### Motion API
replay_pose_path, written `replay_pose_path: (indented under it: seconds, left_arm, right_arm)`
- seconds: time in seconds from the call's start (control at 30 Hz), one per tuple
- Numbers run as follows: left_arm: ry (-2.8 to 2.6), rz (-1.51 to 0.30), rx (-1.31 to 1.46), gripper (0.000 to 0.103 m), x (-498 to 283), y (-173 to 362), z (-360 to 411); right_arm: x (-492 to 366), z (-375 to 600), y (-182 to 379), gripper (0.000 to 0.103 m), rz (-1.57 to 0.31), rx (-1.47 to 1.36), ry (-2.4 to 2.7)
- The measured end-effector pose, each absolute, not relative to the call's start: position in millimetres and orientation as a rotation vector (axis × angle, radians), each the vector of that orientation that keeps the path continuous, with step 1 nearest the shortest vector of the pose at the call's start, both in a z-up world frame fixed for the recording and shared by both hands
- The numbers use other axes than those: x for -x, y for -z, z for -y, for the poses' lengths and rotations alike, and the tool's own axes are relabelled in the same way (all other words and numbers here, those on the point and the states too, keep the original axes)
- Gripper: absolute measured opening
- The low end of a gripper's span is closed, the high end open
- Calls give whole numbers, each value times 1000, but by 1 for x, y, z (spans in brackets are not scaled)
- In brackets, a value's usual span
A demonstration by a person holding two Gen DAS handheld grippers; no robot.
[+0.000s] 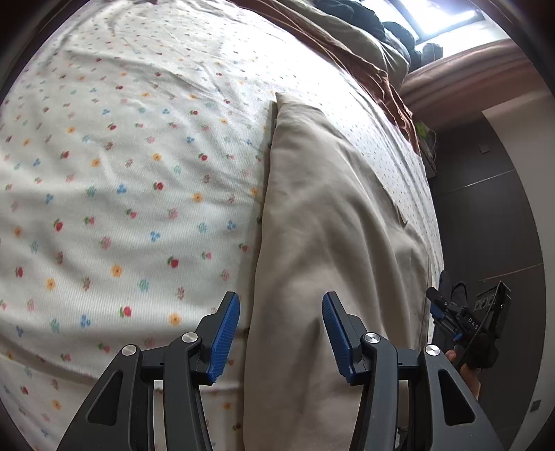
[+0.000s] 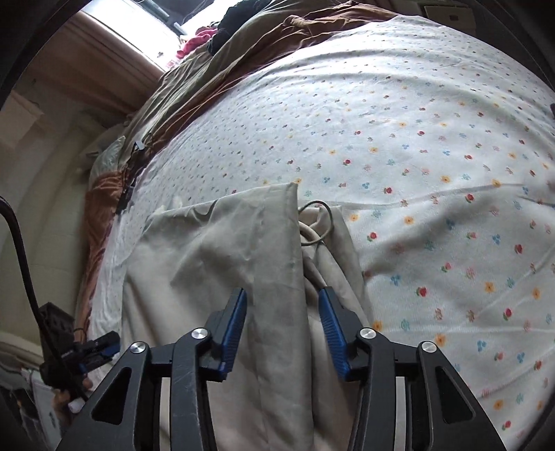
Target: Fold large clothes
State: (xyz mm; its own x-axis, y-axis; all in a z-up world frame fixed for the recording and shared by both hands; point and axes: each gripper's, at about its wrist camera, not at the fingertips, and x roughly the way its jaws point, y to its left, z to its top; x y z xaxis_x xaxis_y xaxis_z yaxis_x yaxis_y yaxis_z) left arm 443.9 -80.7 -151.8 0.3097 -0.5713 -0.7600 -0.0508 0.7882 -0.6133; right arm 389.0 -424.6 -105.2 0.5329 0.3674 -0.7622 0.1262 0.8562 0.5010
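Note:
A beige garment (image 1: 333,222), folded lengthwise into a long strip, lies flat on the flowered bedsheet (image 1: 121,166). My left gripper (image 1: 281,308) is open and empty, hovering over one end of the strip. My right gripper (image 2: 282,305) is open and empty over the other end of the garment (image 2: 222,263), where a drawstring loop (image 2: 317,225) shows at the waistband. The right gripper also shows at the right edge of the left wrist view (image 1: 437,307). The left gripper shows at the lower left of the right wrist view (image 2: 100,347).
A brown and tan duvet (image 2: 208,83) is bunched along the far side of the bed, with dark clothes (image 1: 374,20) piled on it under a bright window (image 1: 437,17). A dark floor (image 1: 485,208) runs beside the bed. A black cable (image 2: 24,263) hangs at the left.

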Motion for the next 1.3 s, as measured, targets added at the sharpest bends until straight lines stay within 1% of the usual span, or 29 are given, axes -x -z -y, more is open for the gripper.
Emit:
replay_pose_path:
  seconds: [0.03,0.07,0.1,0.2,0.4,0.43,0.47,0.5,0.53,0.57,0.6,0.63,0.77,0.8,0.83,0.87,1.17,1.27,1.3]
  left_arm:
    - [372,-1225,600,51,-449,153,83]
    - [371,-1227,599,51,-454,154,85]
    - [371,-1229,598,51,-458,155,88]
    - [371,-1222,583,51,-470,154,97]
    - [337,-1213,580,52,-493,162,108]
    - [333,-1215,585,52,-497,163,110]
    - [330,-1216,586,51,-499,163,112]
    - [329,-1216,581,52,-502,163,114]
    - [327,-1216,576,52,-504,163,116]
    - [326,-1218,572,52,-505,163,116]
    - [326,-1219,569,52,-506,163,116]
    - [329,-1219,567,52,-507,163,116]
    - [341,-1216,568,52,-506,164,115]
    - [344,-1217,573,52,-506,165,114]
    - [346,-1219,577,52,-507,166,114]
    - [349,-1221,580,52,-507,166,114]
    - [374,-1224,602,52,-517,176,114]
    - [372,-1225,606,52,-525,178,117]
    - [370,-1226,602,52,-529,178,118]
  right_arm:
    - [-393,425,107,21,-1014,-536,-144]
    - [-394,426,107,16,-1007,-537,-142]
    - [-394,428,106,8,-994,-547,-150]
    - [-387,436,99,4,-948,-554,-153]
    - [-375,438,109,5,-1000,-514,-84]
    - [-374,439,109,11,-1006,-510,-76]
    - [-373,441,107,14,-1001,-514,-74]
    - [-372,444,104,25,-999,-515,-72]
    - [-371,447,101,42,-999,-506,-53]
    - [-371,451,99,49,-996,-497,-30]
    - [-371,455,98,60,-993,-494,-18]
    - [-373,459,99,63,-999,-500,-24]
    - [-386,470,121,63,-1078,-585,-104]
    - [-389,471,129,65,-1093,-615,-124]
    - [-391,473,134,68,-1096,-645,-150]
    - [-394,473,137,68,-1086,-667,-178]
    - [-436,460,155,69,-1120,-811,-384]
    - [-446,457,160,62,-1128,-843,-396]
    - [-448,456,161,55,-1134,-844,-391]
